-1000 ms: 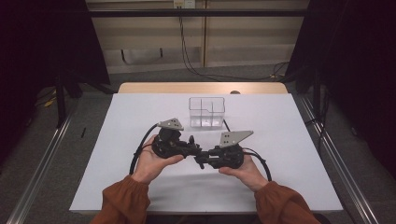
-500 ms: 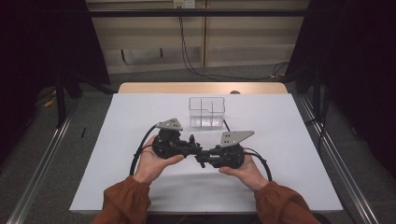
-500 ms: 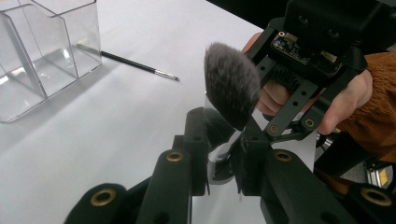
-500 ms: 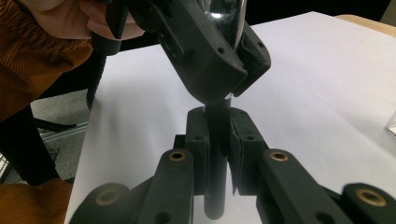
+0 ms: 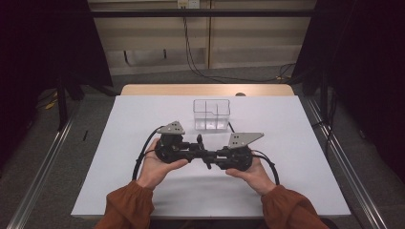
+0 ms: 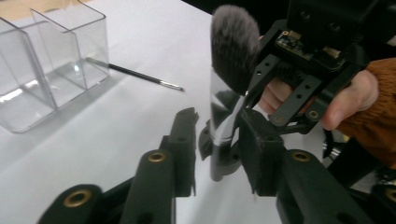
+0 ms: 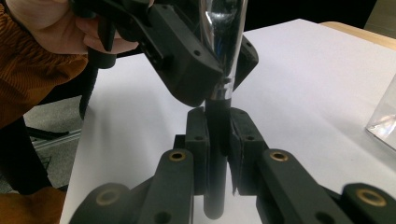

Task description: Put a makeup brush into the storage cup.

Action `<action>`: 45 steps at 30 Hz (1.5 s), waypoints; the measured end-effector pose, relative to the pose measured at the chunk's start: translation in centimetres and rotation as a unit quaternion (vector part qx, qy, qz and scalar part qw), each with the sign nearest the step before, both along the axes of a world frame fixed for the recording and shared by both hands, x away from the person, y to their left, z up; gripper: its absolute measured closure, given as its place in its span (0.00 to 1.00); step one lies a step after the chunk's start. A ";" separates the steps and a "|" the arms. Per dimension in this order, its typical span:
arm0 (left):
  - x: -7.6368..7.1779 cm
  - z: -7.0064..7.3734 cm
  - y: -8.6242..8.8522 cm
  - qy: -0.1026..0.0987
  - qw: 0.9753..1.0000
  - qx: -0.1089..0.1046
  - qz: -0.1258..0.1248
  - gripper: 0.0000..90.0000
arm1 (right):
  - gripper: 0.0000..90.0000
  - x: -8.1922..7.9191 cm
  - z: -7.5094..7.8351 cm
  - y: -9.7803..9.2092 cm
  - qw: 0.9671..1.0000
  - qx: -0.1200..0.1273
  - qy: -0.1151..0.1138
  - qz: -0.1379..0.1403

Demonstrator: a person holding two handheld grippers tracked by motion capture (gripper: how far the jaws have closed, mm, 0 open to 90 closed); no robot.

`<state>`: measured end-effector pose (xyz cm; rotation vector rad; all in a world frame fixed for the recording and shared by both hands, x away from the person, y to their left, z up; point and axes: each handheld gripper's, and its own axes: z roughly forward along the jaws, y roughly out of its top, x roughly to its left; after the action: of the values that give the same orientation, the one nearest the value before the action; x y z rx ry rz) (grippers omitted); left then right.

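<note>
Makeup brush (image 6: 232, 70): held upright between the two grippers over the middle of the tabletop (image 5: 305, 124), toward its near edge. Right gripper (image 7: 217, 140): jaws clamped together on the brush's dark handle, low on the shaft. Left gripper (image 6: 219, 140): jaws standing apart on either side of the silver ferrule, one pad close against it, not closed on it. Clear divided box (image 5: 211, 114): toward the far edge, empty as far as could be seen, well apart from both grippers. Thin liner brush (image 6: 135, 73): lying flat on the tabletop just beside the box, outside it. Change over the last second: almost none; both hands stayed in the same spot. Judgement: a hand-over of the brush was in progress, with the box the likely destination and nothing yet placed inside.
</note>
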<state>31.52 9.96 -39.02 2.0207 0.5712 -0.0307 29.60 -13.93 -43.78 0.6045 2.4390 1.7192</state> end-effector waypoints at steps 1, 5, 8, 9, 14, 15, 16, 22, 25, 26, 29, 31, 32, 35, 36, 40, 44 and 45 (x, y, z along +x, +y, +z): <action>0.0 0.0 0.0 -0.003 1.000 0.000 0.001 0.71 | 0.89 0.0 0.0 0.0 1.000 0.000 0.000 0.000; -0.3 -0.1 0.3 -0.013 1.000 -0.001 0.020 0.60 | 0.89 0.0 0.0 -0.1 1.000 -0.002 0.000 -0.005; -0.5 0.0 0.6 -0.023 0.999 -0.005 0.026 0.54 | 0.89 0.0 0.0 -0.2 1.000 -0.002 -0.001 -0.007; -0.5 0.0 0.7 -0.024 0.999 -0.005 0.029 0.52 | 0.89 0.0 0.0 -0.3 1.000 -0.002 -0.001 -0.008; -1.0 -0.1 1.2 -0.033 0.998 -0.001 0.044 0.48 | 0.89 0.1 0.0 -0.4 1.000 -0.001 0.001 -0.012; -1.1 -0.1 1.2 -0.036 0.998 -0.001 0.047 0.45 | 0.89 0.1 0.0 -0.4 1.000 -0.002 0.001 -0.012; -1.2 -0.2 1.3 -0.037 0.998 -0.002 0.050 0.42 | 0.89 0.1 0.0 -0.4 1.000 -0.002 0.001 -0.013; -1.2 -0.5 2.4 -0.035 0.997 -0.008 0.071 0.30 | 0.89 0.0 -0.1 -0.4 1.000 -0.003 0.002 -0.014; -1.3 -0.7 2.8 -0.037 0.996 -0.006 0.081 0.22 | 0.89 0.0 -0.1 -0.5 1.000 -0.002 0.002 -0.016; -1.3 -0.8 3.1 -0.039 0.996 -0.006 0.086 0.20 | 0.89 0.0 -0.1 -0.5 1.000 -0.002 0.002 -0.016; -1.4 -1.0 3.5 -0.043 0.995 -0.006 0.090 0.16 | 0.89 0.1 0.0 -0.6 1.000 -0.001 0.002 -0.017; -1.4 -1.1 3.9 -0.045 0.994 -0.008 0.094 0.14 | 0.89 0.1 -0.1 -0.6 1.000 -0.001 0.002 -0.018; -1.5 -1.1 4.0 -0.045 0.994 -0.012 0.098 0.11 | 0.89 0.1 0.0 -0.6 1.000 -0.002 0.002 -0.019; -1.6 -1.2 4.5 -0.047 0.993 -0.020 0.106 0.07 | 0.89 0.1 0.0 -0.7 1.000 0.000 0.002 -0.020; -1.6 -1.3 4.6 -0.049 0.993 -0.020 0.108 0.07 | 0.89 0.0 0.0 -0.8 1.000 0.000 0.003 -0.022; -1.9 -1.5 5.2 -0.067 0.991 -0.021 0.116 0.05 | 0.89 0.1 0.1 -1.0 1.000 0.000 0.002 -0.028; -2.1 -1.7 5.9 -0.075 0.988 -0.024 0.130 0.05 | 0.89 0.0 0.2 -1.3 0.999 0.002 0.001 -0.034; -2.1 -1.7 6.1 -0.077 0.988 -0.023 0.131 0.05 | 0.89 0.1 0.2 -1.4 0.999 0.003 0.001 -0.035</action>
<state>29.44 16.02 -40.69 1.8692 0.7253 0.2665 29.66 -15.34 -43.57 0.6859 2.3852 1.6993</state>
